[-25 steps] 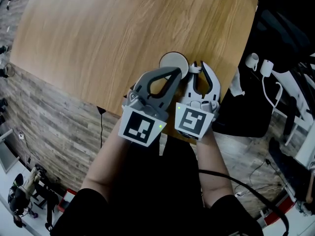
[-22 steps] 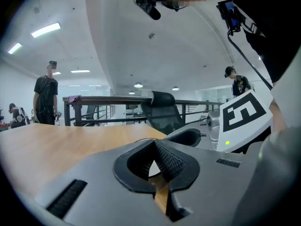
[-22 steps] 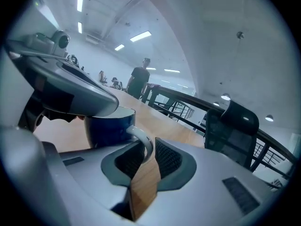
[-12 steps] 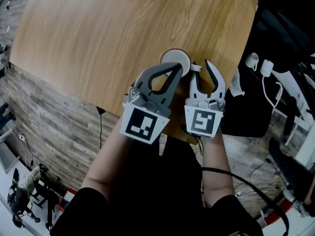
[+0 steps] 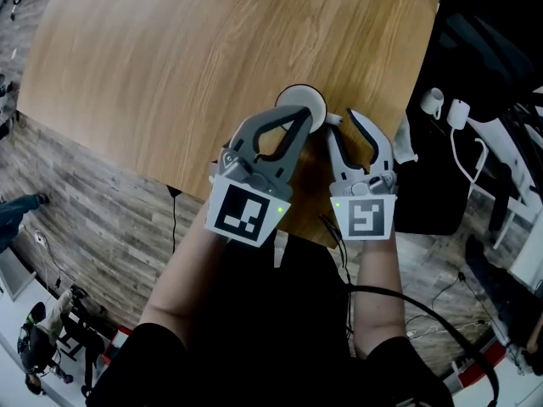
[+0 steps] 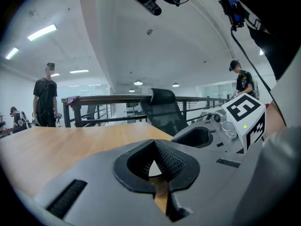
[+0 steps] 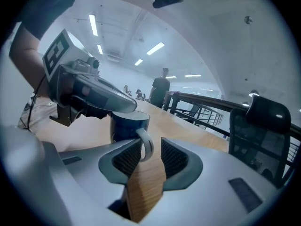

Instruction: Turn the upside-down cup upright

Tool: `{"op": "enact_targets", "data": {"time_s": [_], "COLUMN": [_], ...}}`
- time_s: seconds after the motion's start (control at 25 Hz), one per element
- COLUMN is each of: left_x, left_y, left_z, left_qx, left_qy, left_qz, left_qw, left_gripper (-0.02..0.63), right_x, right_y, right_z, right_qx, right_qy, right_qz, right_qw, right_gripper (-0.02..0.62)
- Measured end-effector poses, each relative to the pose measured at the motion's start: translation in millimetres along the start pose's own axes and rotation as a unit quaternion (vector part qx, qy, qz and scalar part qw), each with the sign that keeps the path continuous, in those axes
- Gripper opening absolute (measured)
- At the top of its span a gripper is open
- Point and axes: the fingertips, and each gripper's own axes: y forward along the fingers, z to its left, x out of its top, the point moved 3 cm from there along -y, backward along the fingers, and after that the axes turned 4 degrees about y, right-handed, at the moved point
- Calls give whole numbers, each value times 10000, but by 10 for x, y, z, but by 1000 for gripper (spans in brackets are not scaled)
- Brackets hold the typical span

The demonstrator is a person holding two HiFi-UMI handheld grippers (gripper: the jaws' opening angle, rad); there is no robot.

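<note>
A dark blue cup [image 7: 126,126] with a white inside [image 5: 300,105] stands upright on the wooden table [image 5: 187,58], close to its near edge. Its white handle [image 7: 146,145] sits between the jaws of my right gripper [image 7: 146,150], which are opening; a gap shows on the handle's right side. In the head view my right gripper [image 5: 339,124] lies just right of the cup. My left gripper [image 5: 300,119] is shut and empty, its tips at the cup's near rim. From the left gripper view [image 6: 153,147] only a sliver of white shows past the shut jaws.
The table's near edge [image 5: 254,195] runs just under both grippers, with plank flooring [image 5: 93,210] below. A black office chair [image 7: 263,126] and a railing [image 6: 108,99] stand beyond the table. People stand in the background [image 6: 45,102]. White gear [image 5: 445,110] lies off to the right.
My right gripper has swung its rear end to the right and its jaws have widened around the handle. The cup and the left gripper have stayed put.
</note>
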Motion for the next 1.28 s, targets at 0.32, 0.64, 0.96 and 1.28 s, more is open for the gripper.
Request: {"op": "enact_targets", "data": {"time_s": [0.32, 0.64, 0.96, 1.28], "left_x": [76, 300, 907, 1572], "left_y": [18, -218, -707, -1003], "left_z": [-56, -54, -128, -195], "left_qx": [-9, 293, 637, 865], "left_qy": [-85, -465, -580, -598], "left_qz": [-231, -400, -761, -1072], "left_qw": [9997, 9977, 9934, 9887], "left_gripper": [9, 9, 9, 9], "right_x": [-6, 495, 1295, 1904], "right_y": [-247, -521, -942, -1337], "right_z": [-21, -216, -224, -368], "right_qx": [377, 94, 98, 82], "right_qy": [437, 927, 1633, 1464], "right_qz": [-99, -651, -1042, -1253], "right_qw": [9983, 9935, 9810, 9812], "right_gripper": [92, 15, 14, 14]}}
